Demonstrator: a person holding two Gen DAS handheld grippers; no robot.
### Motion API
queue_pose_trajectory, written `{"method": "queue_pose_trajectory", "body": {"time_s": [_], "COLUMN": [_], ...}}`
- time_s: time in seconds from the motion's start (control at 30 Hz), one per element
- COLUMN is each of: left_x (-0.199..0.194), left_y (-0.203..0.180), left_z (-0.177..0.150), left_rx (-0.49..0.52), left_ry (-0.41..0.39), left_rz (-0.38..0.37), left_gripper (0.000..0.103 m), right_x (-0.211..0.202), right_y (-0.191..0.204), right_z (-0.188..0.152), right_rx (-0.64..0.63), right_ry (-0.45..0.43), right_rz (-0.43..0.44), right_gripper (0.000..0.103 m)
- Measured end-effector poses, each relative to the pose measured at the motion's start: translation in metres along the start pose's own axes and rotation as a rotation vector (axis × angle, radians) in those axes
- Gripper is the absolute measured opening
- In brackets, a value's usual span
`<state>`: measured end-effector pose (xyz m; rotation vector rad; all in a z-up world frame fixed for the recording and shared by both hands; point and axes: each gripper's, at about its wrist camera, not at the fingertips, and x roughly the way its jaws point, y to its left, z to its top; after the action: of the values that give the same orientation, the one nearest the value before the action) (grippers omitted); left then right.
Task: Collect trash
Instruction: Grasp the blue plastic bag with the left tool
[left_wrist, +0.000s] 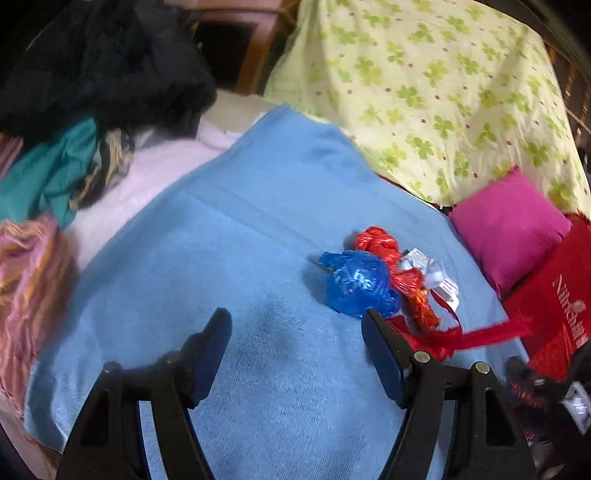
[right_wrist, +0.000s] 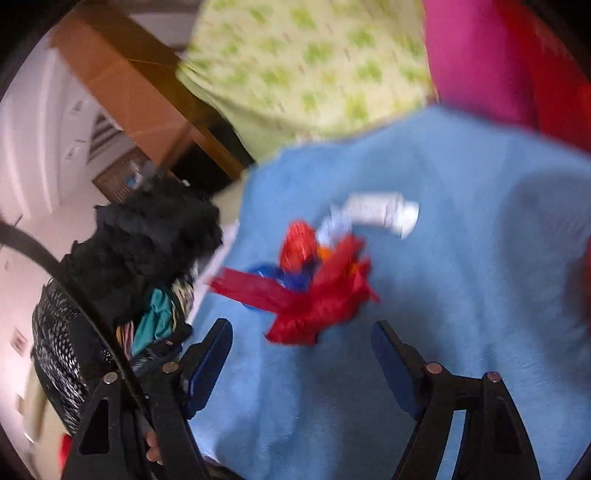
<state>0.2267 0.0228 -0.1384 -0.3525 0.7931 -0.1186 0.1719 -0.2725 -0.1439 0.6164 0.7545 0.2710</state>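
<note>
Lying bunched on the light blue terry towel (left_wrist: 229, 258): crumpled blue plastic wrapper (left_wrist: 356, 282), red plastic wrappers (left_wrist: 384, 245), white paper scrap (left_wrist: 436, 273). Hovering just short of the heap, left gripper (left_wrist: 297, 328) and right gripper (right_wrist: 301, 338), jaws standing wide, gripping nothing. Sitting beyond: magenta fabric cushion (left_wrist: 508, 225).

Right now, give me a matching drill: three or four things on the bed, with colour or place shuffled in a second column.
Things:
1. crumpled plastic bag
2. small square cushion
3. clover-print sheet
4. terry towel

Descriptions:
A. light blue, under the trash
B. yellow-green, behind the towel
C. shiny dark blue, in the trash pile
D. magenta, right of the pile

Pairs: 1-C, 2-D, 3-B, 4-A
</note>
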Motion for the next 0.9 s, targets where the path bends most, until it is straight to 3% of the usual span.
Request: {"method": "queue_pose_trajectory", "body": {"time_s": [0.17, 0.23, 0.37, 0.5, 0.7, 0.9], "left_x": [0.017, 0.025, 0.037, 0.049, 0.060, 0.089], "left_y": [-0.003, -0.006, -0.006, -0.013, -0.034, -0.046], "left_z": [0.011, 0.015, 0.023, 0.028, 0.030, 0.028], "left_rx": [0.017, 0.025, -0.007, -0.019, 0.001, -0.065], "left_ry": [-0.014, -0.015, -0.018, -0.018, -0.016, 0.063], "left_rz": [0.008, 0.006, -0.038, -0.072, -0.127, -0.159], "left_gripper": [0.073, 0.073, 0.073, 0.073, 0.073, 0.073], "right_x": [0.063, 0.081, 0.113, 0.124, 0.100, 0.047], "right_y": [-0.024, -0.032, -0.050, -0.046, -0.047, -0.060], "right_z": [0.012, 0.017, 0.023, 0.032, 0.037, 0.040], "right_rx": [0.173, 0.211, 0.304, 0.259, 0.249, 0.218], "right_ry": [0.092, 0.105, 0.126, 0.112, 0.079, 0.030], "right_rz": [0.014, -0.003, -0.015, -0.042, -0.029, -0.056], "right_gripper": [0.078, 0.067, 0.056, 0.044, 0.041, 0.041]}}
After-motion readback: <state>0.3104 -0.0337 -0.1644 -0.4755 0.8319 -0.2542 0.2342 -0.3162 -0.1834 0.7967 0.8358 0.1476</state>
